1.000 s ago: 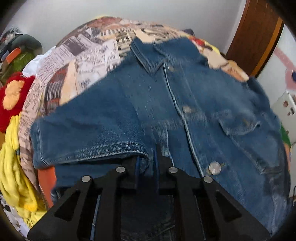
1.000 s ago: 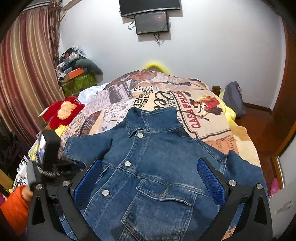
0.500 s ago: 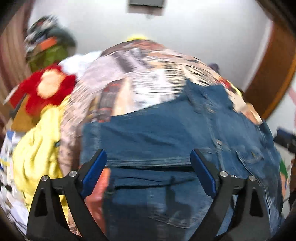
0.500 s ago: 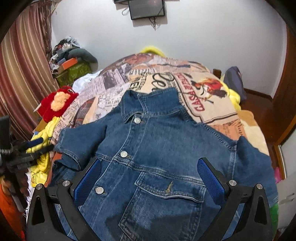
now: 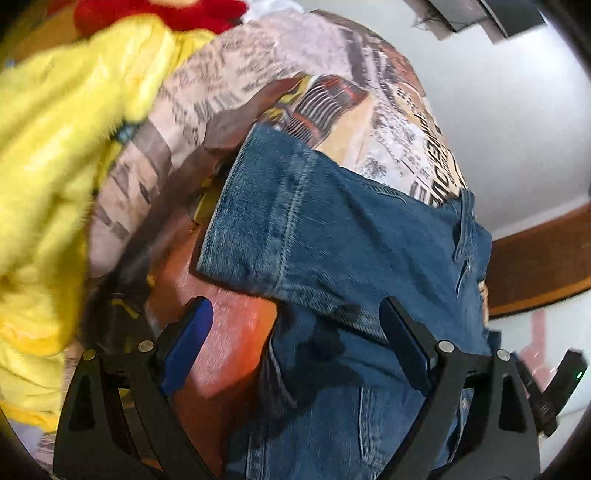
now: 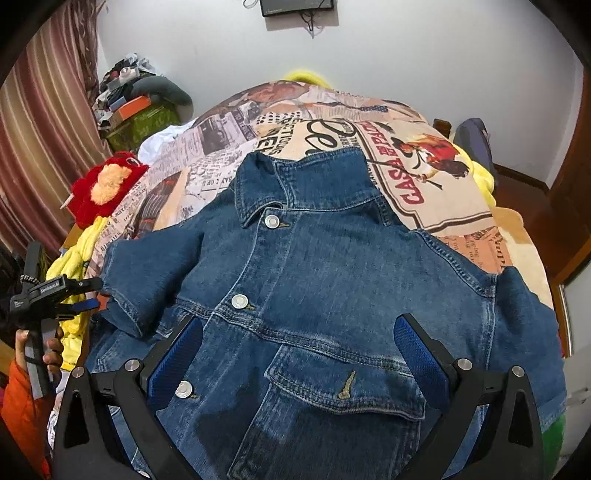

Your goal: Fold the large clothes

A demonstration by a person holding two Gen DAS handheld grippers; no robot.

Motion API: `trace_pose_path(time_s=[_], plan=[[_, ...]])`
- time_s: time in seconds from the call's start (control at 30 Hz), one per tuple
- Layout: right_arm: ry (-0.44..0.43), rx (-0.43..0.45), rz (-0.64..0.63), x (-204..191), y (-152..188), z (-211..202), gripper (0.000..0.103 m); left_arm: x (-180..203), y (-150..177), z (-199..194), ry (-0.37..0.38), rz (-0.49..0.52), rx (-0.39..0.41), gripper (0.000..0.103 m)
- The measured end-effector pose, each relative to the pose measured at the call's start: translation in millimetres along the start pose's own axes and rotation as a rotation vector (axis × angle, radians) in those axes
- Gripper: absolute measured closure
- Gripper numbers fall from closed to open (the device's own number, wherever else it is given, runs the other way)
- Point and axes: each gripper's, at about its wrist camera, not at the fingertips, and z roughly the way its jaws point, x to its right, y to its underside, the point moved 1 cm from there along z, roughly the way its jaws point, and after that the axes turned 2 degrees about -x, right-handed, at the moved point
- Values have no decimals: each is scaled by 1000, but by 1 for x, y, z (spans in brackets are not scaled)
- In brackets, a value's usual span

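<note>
A blue denim jacket (image 6: 332, 277) lies buttoned, front up, on the printed bedspread (image 6: 436, 192), collar at the far end. Its left sleeve (image 5: 314, 229) is folded and its edge lies just ahead of my left gripper (image 5: 295, 332), which is open with nothing pressed between the blue pads. In the right wrist view the left gripper (image 6: 55, 291) hangs off the jacket's left side, held by a hand (image 6: 51, 354). My right gripper (image 6: 299, 354) is open low over the chest pocket (image 6: 343, 387), with nothing in it.
Yellow fabric (image 5: 55, 147) and a red plush toy (image 6: 103, 184) lie at the bed's left edge. A cluttered shelf (image 6: 136, 110) and a striped curtain (image 6: 40, 129) stand at the far left. The door frame (image 6: 572, 206) is on the right and a screen (image 6: 295, 7) hangs on the wall.
My left gripper has let go of the folded sleeve, opened, rolled, and swung left to the sleeve's outer edge. My right gripper has sunk closer to the jacket.
</note>
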Motion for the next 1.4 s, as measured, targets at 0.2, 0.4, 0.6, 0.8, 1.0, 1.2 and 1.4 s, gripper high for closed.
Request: trace_pose_path(time_s=[0.2, 0.4, 0.6, 0.8, 1.0, 1.2, 1.4], plan=[[-7, -40, 10, 1, 2, 15, 0, -1, -20, 13, -41, -9, 47, 21], [-15, -46, 24, 5, 1, 16, 0, 21, -29, 9, -257, 124, 117, 80], [-20, -13, 53, 17, -2, 2, 0, 83, -25, -33, -305, 320, 266, 85], [-22, 40, 90, 33, -3, -21, 0, 193, -12, -73, -248, 557, 409, 92], [-16, 127, 99, 50, -7, -63, 0, 295, 19, -87, -70, 728, 451, 92], [-13, 202, 144, 77, -4, -104, 0, 370, 62, -43, 37, 870, 335, 95], [39, 200, 153, 107, 12, -124, 0, 392, 109, 31, 37, 944, 110, 95]])
